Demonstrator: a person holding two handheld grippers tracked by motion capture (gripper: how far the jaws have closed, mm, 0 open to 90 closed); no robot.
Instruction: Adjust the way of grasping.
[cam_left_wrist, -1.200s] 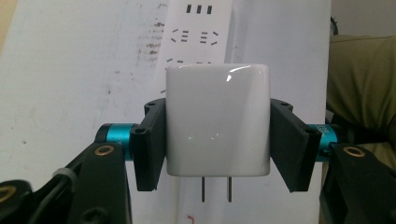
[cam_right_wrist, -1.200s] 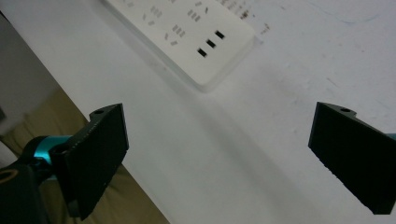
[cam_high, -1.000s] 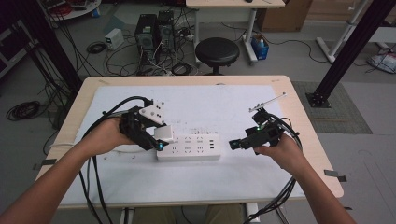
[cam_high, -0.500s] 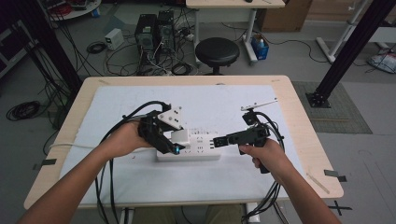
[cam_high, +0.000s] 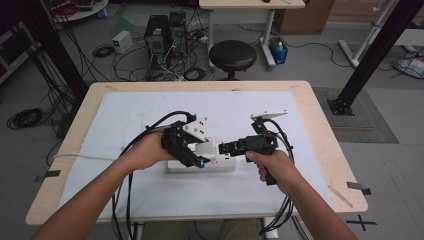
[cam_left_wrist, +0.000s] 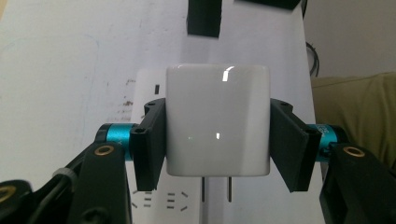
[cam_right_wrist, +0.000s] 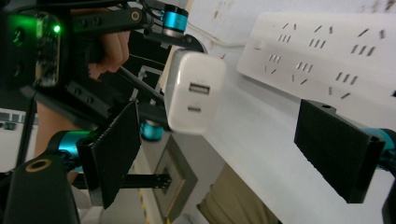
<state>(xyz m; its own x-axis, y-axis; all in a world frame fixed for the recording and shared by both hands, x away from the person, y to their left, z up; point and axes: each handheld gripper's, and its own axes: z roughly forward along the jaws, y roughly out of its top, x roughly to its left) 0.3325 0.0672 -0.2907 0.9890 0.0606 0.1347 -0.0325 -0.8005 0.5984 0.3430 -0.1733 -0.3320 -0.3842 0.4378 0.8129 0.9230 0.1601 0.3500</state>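
A white charger cube (cam_left_wrist: 218, 126) is clamped by its sides in my left gripper (cam_left_wrist: 218, 140), which is shut on it. Its two prongs point down at the white power strip (cam_left_wrist: 156, 200), just above the sockets. In the high view the left gripper (cam_high: 196, 159) hovers with the charger (cam_high: 207, 149) over the power strip (cam_high: 220, 166) at mid-table. My right gripper (cam_high: 224, 148) points left at the charger from close by. In the right gripper view its jaws have just been closing but stand apart with nothing between them (cam_right_wrist: 229, 154). The charger's port face (cam_right_wrist: 192, 93) lies just beyond them, beside the power strip (cam_right_wrist: 327, 51).
A white mat (cam_high: 150, 115) covers the wooden table (cam_high: 320, 115). Black cables (cam_high: 125, 200) trail from both grippers over the near edge. A strip of tape (cam_high: 341, 196) lies at the table's right front. Behind the table stand a black stool (cam_high: 232, 54) and computer boxes (cam_high: 165, 32).
Both hands have drawn together toward the table's middle. The left gripper has carried the charger right and down over the power strip. The right gripper has swung left up to the charger.
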